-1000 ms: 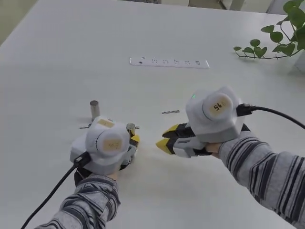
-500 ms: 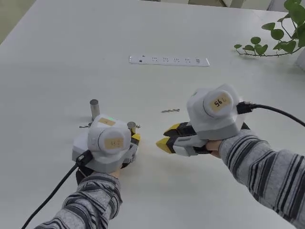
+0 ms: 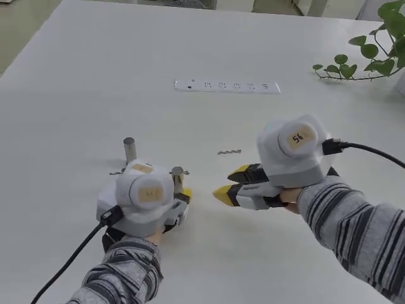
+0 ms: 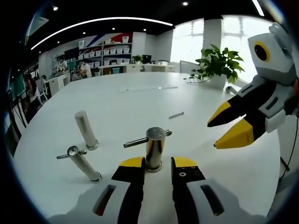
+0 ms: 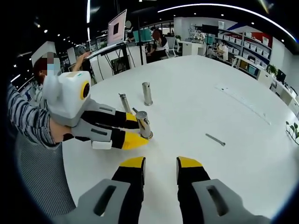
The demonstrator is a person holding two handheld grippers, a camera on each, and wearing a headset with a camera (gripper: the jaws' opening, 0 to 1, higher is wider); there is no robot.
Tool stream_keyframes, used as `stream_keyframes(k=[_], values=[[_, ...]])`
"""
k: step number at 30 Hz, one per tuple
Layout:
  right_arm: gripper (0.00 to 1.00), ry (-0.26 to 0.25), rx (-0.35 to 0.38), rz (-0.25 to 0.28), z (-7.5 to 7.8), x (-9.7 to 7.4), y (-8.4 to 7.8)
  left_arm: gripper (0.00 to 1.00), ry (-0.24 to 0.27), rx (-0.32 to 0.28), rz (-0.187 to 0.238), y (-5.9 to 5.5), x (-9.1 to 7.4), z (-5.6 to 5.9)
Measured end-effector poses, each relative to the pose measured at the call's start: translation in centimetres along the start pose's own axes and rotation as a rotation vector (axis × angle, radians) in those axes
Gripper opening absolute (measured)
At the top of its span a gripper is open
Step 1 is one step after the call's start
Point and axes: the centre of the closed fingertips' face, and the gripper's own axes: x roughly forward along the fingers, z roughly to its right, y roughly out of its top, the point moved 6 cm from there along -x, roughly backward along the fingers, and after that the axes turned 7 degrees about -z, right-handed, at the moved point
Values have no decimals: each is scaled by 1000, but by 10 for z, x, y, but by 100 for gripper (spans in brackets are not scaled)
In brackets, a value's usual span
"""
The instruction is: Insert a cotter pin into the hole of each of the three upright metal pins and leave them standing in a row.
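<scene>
Carrying a cotter pin (image 4: pixel 135 141), the nearest metal pin (image 4: pixel 155 149) stands upright.

Table (image 3: pixel 95 76) white, power strip (image 3: pixel 226 85) white too. Each pin (image 4: pixel 154 140) bare silver. Left gripper (image 4: pixel 158 164) and right gripper (image 5: pixel 161 163): pale grey shells, black jaws, yellow tips (tan round labels on top). Sleeves (image 3: pixel 354 228) grey, dark stripes. Cable (image 3: pixel 373 152) black. Plant (image 3: pixel 380 38) green.
</scene>
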Motion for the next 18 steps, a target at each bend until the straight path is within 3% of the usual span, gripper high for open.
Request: stream_keyframes(k=[7,18], values=[[24,11,17,27,-2,-3,2,29,-17,16,-13,-7,-17,1],[30,37,26,136,-10,-11,26,49,-65,49,32,-7,-54,2]])
